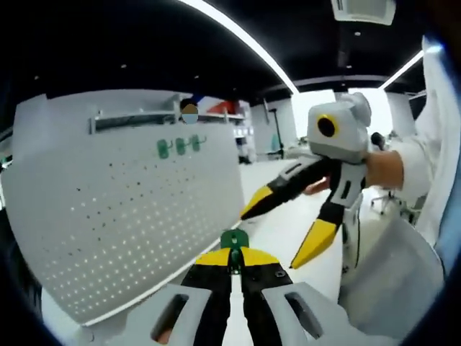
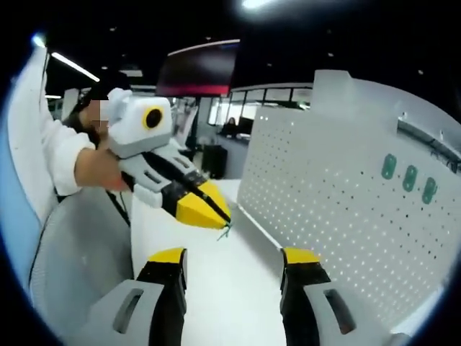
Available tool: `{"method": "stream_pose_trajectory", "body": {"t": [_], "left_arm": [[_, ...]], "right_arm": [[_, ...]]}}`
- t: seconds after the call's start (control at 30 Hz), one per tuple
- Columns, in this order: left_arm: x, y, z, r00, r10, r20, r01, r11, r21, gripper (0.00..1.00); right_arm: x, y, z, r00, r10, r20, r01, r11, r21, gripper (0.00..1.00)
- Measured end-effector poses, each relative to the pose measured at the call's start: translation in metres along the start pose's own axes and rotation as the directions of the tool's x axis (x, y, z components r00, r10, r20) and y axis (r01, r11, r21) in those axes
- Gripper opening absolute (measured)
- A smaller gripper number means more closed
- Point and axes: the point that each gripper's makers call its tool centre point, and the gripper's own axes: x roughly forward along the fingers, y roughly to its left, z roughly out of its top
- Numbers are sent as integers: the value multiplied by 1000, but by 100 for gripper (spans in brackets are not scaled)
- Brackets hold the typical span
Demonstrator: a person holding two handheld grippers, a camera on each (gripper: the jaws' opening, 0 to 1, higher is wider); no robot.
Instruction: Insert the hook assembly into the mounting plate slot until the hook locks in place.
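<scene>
Green hook [image 1: 234,239] (pinched) before pegboard [image 1: 130,209]

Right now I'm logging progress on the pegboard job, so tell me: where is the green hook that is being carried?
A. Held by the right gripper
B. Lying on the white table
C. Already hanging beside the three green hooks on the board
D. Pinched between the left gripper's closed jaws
D: the left gripper has its yellow tips shut on the green hook, while the right gripper stands open and holds nothing, short of the pegboard.
</scene>
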Motion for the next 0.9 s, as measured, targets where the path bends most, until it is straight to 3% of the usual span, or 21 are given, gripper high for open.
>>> {"method": "stream_pose_trajectory", "body": {"t": [0.2,0.47,0.9], "left_arm": [[-3,6,13,998,52,44,-51,998,-26,3],[0,14,20,991,118,61,-115,992,-50,3],[27,19,45,971,222,93,-214,972,-95,3]], "right_arm": [[-7,-4,7,999,-49,17,49,999,4,51],[-15,-14,19,992,-114,46,113,993,13,52],[-57,-42,17,974,-207,92,204,978,47,60]]}}
